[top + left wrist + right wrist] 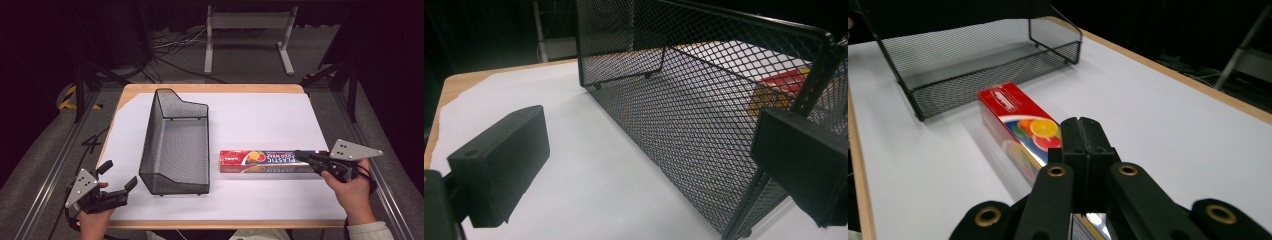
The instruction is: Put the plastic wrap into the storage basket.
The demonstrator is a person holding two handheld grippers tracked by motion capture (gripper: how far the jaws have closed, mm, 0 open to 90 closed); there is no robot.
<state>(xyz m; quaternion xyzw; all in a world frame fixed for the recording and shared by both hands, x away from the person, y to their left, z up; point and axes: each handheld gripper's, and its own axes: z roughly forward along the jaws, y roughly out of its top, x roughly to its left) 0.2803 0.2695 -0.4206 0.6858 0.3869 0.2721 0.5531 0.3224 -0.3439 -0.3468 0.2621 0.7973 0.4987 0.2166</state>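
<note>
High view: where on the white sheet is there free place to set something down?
The widest bare patch lies beyond the plastic wrap box, right of the mesh basket, up to the table's far edge. A narrower strip runs left of the basket. It is crowded between basket and box, and around the right gripper.

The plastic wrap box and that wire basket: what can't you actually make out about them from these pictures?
- Plastic wrap box: its right end lies under the right gripper in the high view; the shut jaws cover it in the right gripper view too.
- Small print on the box: too small and blurred to read.
- Mesh basket: the left gripper view's top and right edges cut it off, and a jaw covers its near corner.
</note>
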